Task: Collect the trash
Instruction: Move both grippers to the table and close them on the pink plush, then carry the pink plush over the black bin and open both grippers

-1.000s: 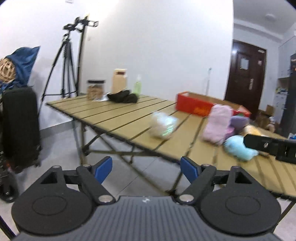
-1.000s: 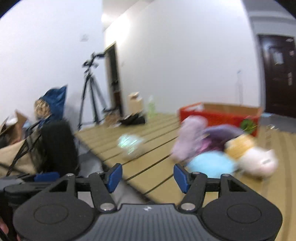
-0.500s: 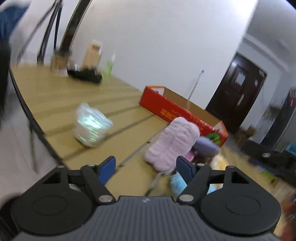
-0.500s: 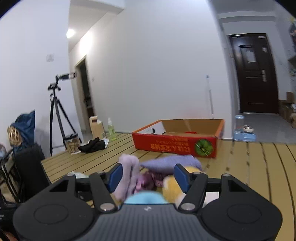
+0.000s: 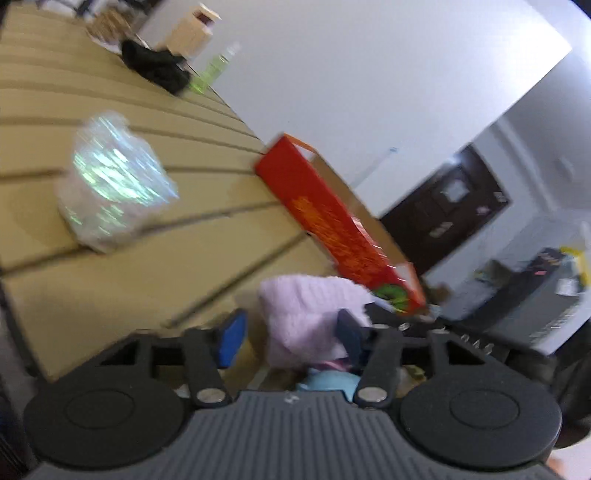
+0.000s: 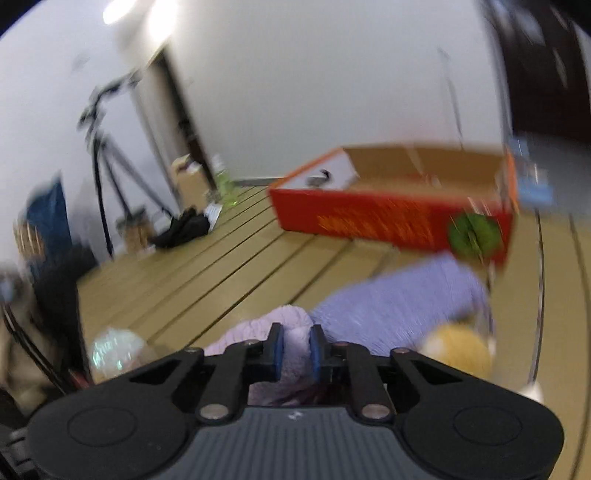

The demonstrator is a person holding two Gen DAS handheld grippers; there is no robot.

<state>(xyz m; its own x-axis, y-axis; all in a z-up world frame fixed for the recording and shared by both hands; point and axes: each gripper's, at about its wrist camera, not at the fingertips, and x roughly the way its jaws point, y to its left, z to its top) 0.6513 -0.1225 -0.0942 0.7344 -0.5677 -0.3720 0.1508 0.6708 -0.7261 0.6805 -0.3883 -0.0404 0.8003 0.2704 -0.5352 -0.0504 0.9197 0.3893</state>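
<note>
Between my right tongs (image 6: 294,349) sits a fold of the pink plush toy (image 6: 266,332), blue pads narrowed onto it and pinching it. My left tongs (image 5: 290,338) stand wide, with the same pink toy (image 5: 306,314) between the fingers, the pads apart from it. Just beside it lie a purple plush (image 6: 399,299), a yellow one (image 6: 458,349) and a pale blue one (image 5: 328,380).

Beyond them the red cardboard box (image 6: 391,218) lies on the slatted tabletop (image 6: 229,266), its open top showing brown inner walls; I cannot tell what it holds. Its long axis runs along the tabletop's far edge.

The crumpled clear wrapper (image 5: 110,181), the trash, rests on the slats near the tabletop's front edge, well apart from both tongs; it is a rounded lump with no clear long axis.

At the far corner sit a black cloth (image 5: 155,68), a green bottle (image 5: 208,75) and a tan carton (image 5: 192,33). White walls, a tripod (image 6: 107,155) and a dark door (image 5: 447,206) surround us
</note>
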